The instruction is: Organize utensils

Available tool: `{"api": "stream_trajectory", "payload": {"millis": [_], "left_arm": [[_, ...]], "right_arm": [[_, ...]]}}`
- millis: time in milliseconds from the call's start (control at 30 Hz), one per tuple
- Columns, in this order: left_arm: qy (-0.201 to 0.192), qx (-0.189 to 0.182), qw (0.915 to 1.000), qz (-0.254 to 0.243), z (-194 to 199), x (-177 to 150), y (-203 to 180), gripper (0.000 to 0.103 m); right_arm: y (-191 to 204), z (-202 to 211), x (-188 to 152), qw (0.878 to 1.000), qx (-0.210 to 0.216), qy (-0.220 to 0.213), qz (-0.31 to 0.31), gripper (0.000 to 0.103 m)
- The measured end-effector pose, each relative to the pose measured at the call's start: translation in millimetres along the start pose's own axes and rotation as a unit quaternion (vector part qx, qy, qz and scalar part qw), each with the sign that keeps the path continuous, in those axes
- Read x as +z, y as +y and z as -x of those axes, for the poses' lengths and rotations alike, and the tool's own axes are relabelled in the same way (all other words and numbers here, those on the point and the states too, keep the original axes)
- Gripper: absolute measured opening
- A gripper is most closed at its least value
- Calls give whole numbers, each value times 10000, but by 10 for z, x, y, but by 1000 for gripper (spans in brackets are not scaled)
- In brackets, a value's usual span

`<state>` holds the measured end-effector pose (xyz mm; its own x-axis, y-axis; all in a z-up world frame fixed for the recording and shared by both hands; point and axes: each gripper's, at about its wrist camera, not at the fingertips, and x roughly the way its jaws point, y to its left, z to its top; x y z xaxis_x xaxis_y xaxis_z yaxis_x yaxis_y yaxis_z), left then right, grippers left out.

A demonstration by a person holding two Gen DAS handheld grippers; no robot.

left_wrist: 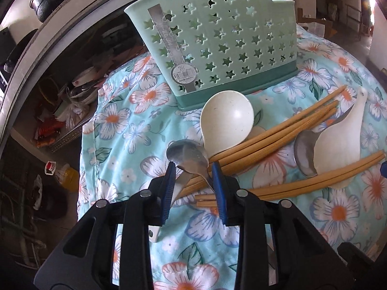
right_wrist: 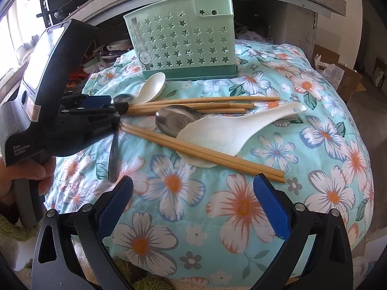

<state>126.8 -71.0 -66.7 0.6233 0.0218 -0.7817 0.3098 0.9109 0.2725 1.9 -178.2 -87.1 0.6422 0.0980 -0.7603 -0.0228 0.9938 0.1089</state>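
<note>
My left gripper (left_wrist: pixel 193 169) is shut on a metal spoon (left_wrist: pixel 187 154) where the bowl narrows; its handle runs back under the fingers. In the right wrist view this gripper (right_wrist: pixel 121 107) is at the left, the spoon's handle (right_wrist: pixel 113 154) hanging below it. Beside it lie a round white spoon (left_wrist: pixel 226 123), several wooden chopsticks (left_wrist: pixel 278 133), a second metal spoon (right_wrist: pixel 174 120) and a long white scoop (right_wrist: pixel 229 128). A green star-holed caddy (right_wrist: pixel 183 46) stands behind them. My right gripper (right_wrist: pixel 193 181) is open over bare cloth.
Everything rests on a floral cloth (right_wrist: pixel 314 145) that drops away at the left and right. A hand (right_wrist: pixel 36 169) holds the left gripper's grip. Dishes crowd a low shelf (left_wrist: pixel 84 79), a yellow bottle (left_wrist: pixel 65 174) stands on the floor, and cardboard boxes (right_wrist: pixel 343 77) sit at the right.
</note>
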Motion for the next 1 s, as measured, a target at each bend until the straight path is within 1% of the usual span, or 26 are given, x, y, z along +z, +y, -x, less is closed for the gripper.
{"api": "stream_trajectory", "payload": {"millis": [100,200,233,300,433,533,600,633,667,700,733,767,800,833,867,900,1000], "left_arm": [[-4,-41,9999,126,30,-24,26,20],[-59,-151,9991,391,74,-42,113,12],[-89,-239,9984,514,91,-49,155,7],[-87,-494,9951,847,92,-59,266,4],[-55,-967,9855,1392,81,-114,443,0],[-58,-1273,9765,1738,73,-147,546,0],[-100,-1508,9688,1963,69,-146,617,0],[-138,-1634,9641,2091,69,-142,660,0],[-163,-1789,9575,2257,62,-134,713,0],[-161,-1956,9497,2439,16,-111,782,2],[-134,-2098,9419,2621,-23,-92,842,14],[-108,-2195,9341,2812,-57,-81,898,31],[-90,-2278,9275,2962,-101,-66,944,35],[-34,-2354,9231,3040,-163,-39,978,36],[67,-2405,9216,3046,-223,-8,989,36],[184,-2432,9218,3013,-296,24,991,36],[674,-2487,9255,2777,-536,88,918,38]], "right_arm": [[-6,4,2,10000,-6,1,-19,97],[-12,3,2,10000,1,3,-30,97],[-8,4,3,10000,7,2,-27,97],[-1,11,0,10000,19,-12,-9,97],[12,20,0,10000,26,-23,13,97],[11,25,0,10000,18,-29,10,97],[13,29,0,10000,19,-31,12,97],[15,34,2,10000,18,-35,17,97],[18,38,3,10000,19,-40,25,97],[21,41,3,10000,19,-42,32,97],[22,45,1,10000,22,-43,37,97],[23,45,4,10000,22,-43,39,97],[24,44,5,10000,22,-44,36,97],[25,44,7,10000,25,-42,37,97],[25,45,7,10000,27,-39,37,97],[28,49,4,10000,25,-39,38,97],[27,49,14,10000,21,-34,25,97]]}}
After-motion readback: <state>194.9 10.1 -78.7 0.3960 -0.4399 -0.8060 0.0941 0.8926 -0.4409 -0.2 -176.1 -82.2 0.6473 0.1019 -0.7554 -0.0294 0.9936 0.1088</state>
